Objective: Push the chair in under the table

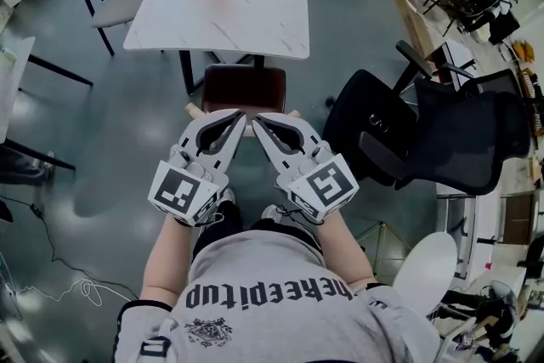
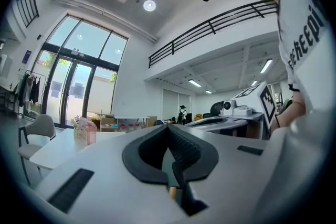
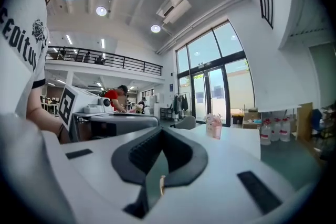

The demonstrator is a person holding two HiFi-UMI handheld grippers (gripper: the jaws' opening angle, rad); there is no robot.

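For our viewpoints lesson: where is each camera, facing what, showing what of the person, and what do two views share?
Head view: on head, steeply down at chair; forearms, left tongs, right tongs.
Left gripper view: on left tongs, level toward table; shirt.
Right gripper view: on right tongs, level toward table; shirt.
Shared: pink cup.

Bright daylight from tall windows plus ceiling spots; heavy fisheye distortion, dark vignetted corners.

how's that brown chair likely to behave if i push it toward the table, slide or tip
The brown chair probably slides rather than rolls: no wheels show, and the grey floor looks smooth and glossy. Its frame looks rigid, so a push should move it whole.
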